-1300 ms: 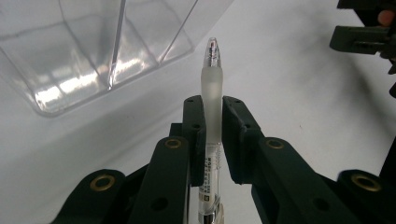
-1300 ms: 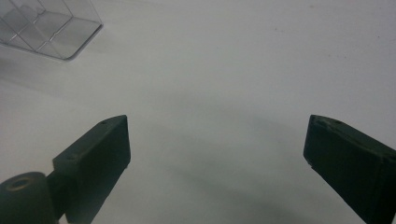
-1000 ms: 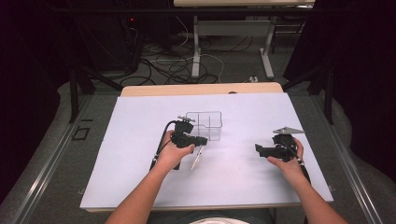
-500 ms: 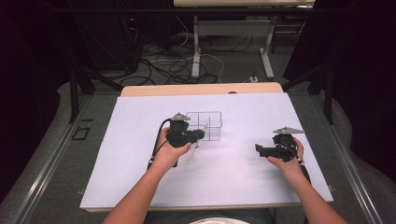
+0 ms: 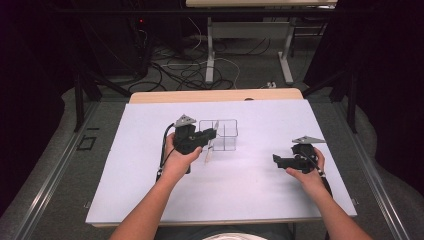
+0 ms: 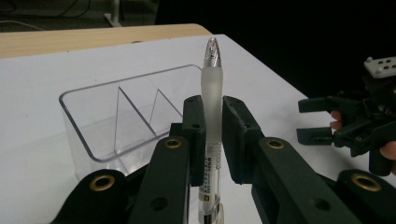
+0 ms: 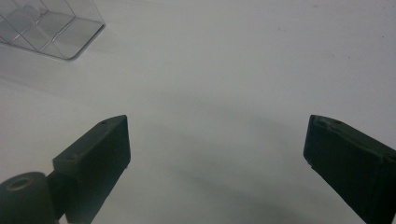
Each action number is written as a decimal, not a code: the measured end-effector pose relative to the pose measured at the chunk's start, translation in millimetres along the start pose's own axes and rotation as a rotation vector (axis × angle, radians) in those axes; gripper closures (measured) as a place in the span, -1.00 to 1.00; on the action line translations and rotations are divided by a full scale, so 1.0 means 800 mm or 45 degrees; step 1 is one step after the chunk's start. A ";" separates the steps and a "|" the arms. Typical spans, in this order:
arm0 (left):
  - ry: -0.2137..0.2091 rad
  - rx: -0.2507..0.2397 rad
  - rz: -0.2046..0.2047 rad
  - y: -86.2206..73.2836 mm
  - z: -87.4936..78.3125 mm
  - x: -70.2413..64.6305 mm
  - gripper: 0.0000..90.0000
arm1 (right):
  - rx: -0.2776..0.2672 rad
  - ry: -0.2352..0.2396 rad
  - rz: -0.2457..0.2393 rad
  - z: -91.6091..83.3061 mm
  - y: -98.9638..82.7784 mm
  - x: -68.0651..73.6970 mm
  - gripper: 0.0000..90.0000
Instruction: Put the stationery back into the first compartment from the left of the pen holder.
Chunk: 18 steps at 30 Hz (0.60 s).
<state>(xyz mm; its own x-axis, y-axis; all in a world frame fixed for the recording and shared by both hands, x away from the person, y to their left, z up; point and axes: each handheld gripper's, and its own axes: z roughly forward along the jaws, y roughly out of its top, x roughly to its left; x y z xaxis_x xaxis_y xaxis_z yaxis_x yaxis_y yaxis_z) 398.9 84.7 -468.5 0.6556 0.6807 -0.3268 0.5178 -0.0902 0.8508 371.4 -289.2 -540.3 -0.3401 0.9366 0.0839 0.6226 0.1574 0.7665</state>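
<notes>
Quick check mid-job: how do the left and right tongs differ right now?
The left tongs are shut on a pen; the right tongs are open and hold nothing. The left tongs sit beside the clear divided organizer; the right tongs are well away from it, over bare white table. Both are black and hand-held.
</notes>
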 end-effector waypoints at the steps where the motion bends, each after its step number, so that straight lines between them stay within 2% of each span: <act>1: -0.006 -0.014 -0.008 0.002 0.000 0.001 0.78 | -0.001 0.001 -0.002 0.000 0.000 0.000 -0.85; 7: -0.005 -0.052 -0.053 0.011 -0.001 0.008 0.78 | 0.003 0.001 -0.002 0.000 0.000 0.001 -0.85; 13: 0.007 -0.144 -0.126 0.023 -0.004 0.018 0.78 | 0.003 -0.001 -0.004 0.001 -0.001 0.000 -0.85; 18: 0.036 -0.209 -0.147 0.031 -0.006 0.023 0.78 | 0.002 -0.002 -0.011 0.001 -0.001 0.001 -0.85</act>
<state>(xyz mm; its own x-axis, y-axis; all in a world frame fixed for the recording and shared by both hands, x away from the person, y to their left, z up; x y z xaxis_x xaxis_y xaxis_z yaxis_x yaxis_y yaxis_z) 421.5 98.9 -451.2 0.5801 0.7002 -0.4161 0.4905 0.1076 0.8648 371.5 -288.3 -541.2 -0.3445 0.9357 0.0761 0.6204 0.1661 0.7665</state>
